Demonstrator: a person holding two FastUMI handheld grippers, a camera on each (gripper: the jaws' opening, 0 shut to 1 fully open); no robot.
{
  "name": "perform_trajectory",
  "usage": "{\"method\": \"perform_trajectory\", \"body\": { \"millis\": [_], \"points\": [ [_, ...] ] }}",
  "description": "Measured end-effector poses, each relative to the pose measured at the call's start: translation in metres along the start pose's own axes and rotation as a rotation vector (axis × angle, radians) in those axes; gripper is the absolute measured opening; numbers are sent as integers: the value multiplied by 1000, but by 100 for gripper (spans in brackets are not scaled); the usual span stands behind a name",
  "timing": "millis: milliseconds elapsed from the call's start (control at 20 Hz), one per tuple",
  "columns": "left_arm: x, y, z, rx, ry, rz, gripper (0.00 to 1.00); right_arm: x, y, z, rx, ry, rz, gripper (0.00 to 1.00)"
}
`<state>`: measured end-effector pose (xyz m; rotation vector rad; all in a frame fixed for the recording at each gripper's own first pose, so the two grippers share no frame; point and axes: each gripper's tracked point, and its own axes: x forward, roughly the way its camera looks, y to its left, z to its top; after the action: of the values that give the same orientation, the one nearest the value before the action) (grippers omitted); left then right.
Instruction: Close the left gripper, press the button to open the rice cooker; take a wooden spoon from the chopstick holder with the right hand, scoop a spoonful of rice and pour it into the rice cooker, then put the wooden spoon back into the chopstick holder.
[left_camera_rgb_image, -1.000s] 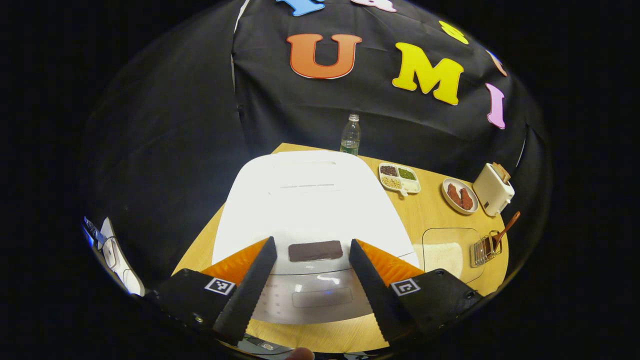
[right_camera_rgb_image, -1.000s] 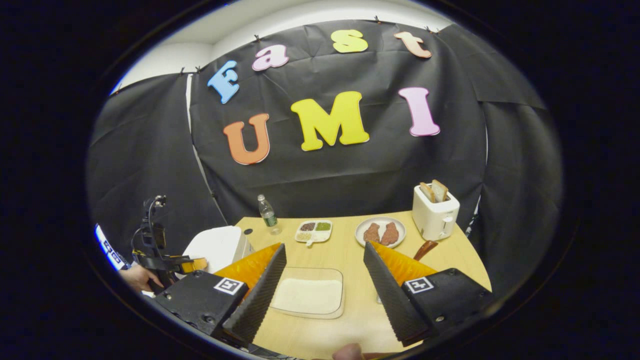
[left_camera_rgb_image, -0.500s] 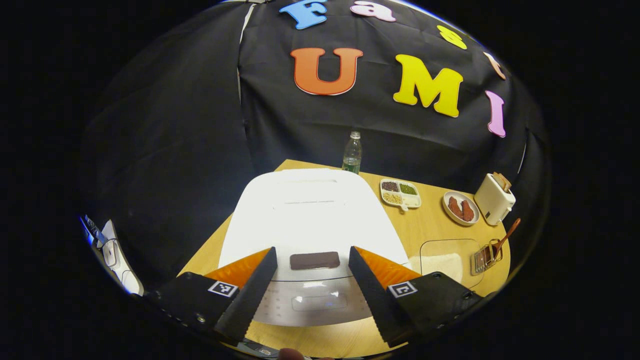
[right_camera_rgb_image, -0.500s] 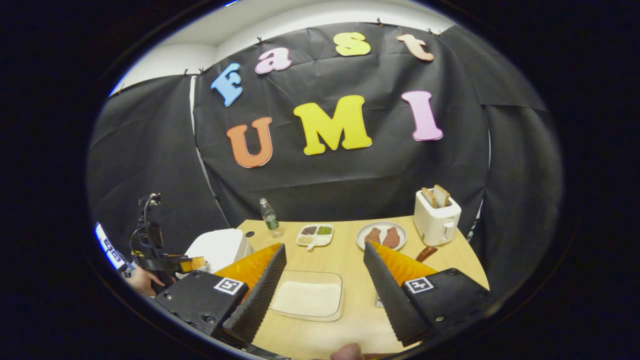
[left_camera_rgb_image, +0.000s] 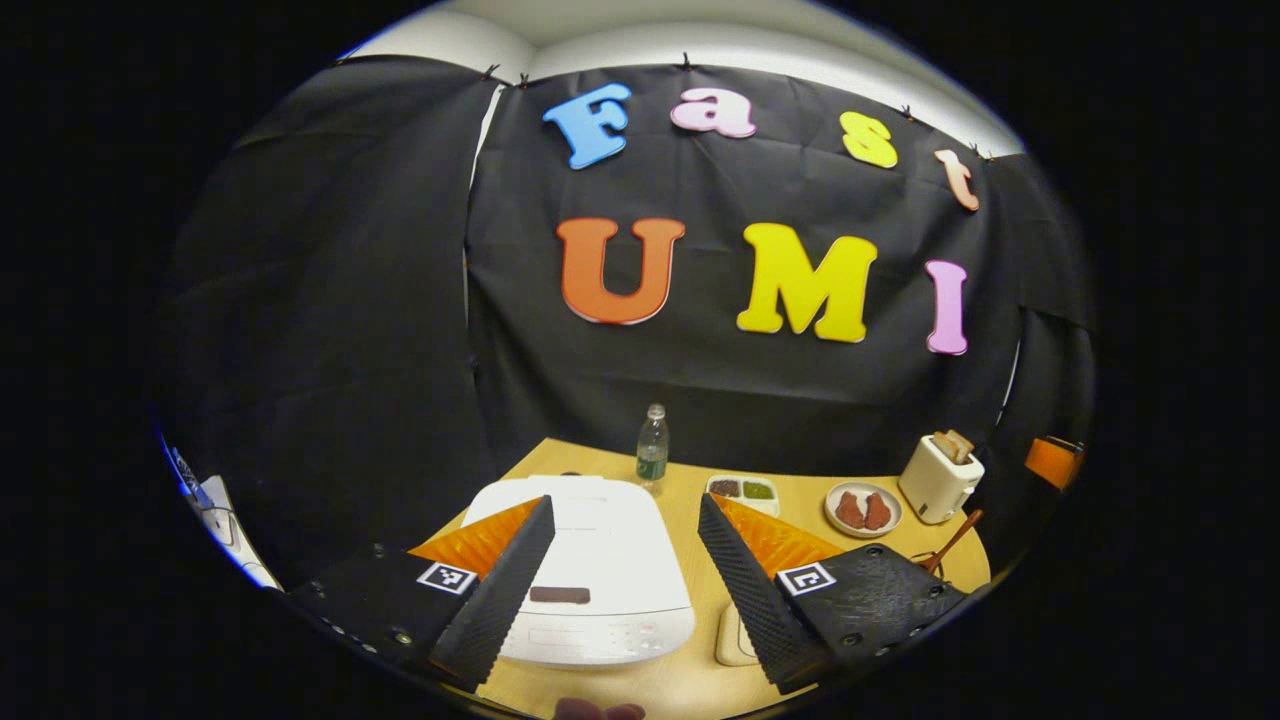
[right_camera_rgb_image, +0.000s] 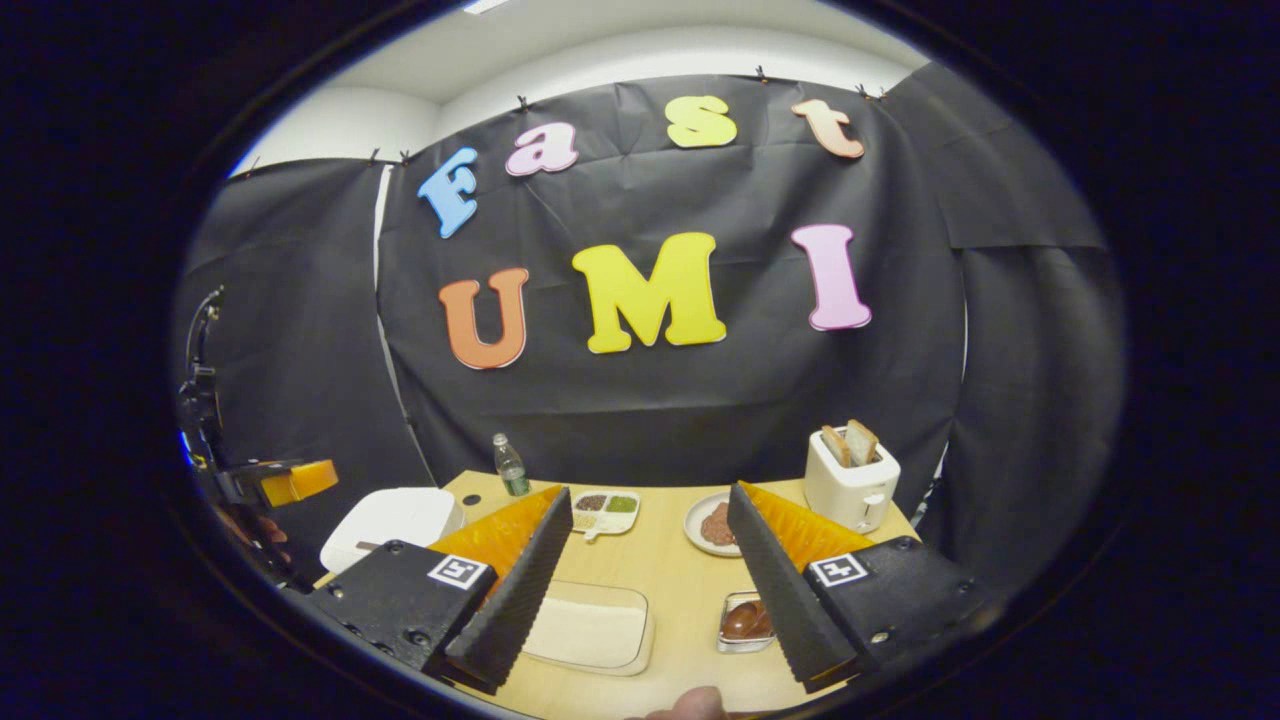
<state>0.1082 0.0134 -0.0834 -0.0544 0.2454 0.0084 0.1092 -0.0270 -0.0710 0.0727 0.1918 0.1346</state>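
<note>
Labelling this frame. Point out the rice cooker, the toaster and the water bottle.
rice cooker (left_camera_rgb_image: 600, 560), left gripper view, middle of its closed lid
toaster (right_camera_rgb_image: 850, 490), right gripper view, its front wall
bottle (left_camera_rgb_image: 652, 455), left gripper view, its body

White cooker (left_camera_rgb_image: 590, 570) lid shut, at table's left; spoon (left_camera_rgb_image: 958, 537) leaning in wire holder (right_camera_rgb_image: 745, 620) beside clear rice tray (right_camera_rgb_image: 590, 630)

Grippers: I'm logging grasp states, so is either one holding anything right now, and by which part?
Nothing is held. The left gripper and the right gripper are both open, with nothing between their fingers.
</note>
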Motion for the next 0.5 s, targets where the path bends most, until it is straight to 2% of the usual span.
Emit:
{"method": "perform_trajectory", "body": {
  "millis": [200, 300, 500],
  "points": [
    [-44, -28, 41, 20, -122, -60, 94, -39, -1, 25, 18, -90, -72, 100],
    [-69, -41, 47, 23, -147, -111, 94, -67, 3, 25, 12, -106, -107, 100],
    [-120, -50, 49, 68, -197, -161, 94, -127, 23, 31, -52, -166, -130, 100]
  ]
}}
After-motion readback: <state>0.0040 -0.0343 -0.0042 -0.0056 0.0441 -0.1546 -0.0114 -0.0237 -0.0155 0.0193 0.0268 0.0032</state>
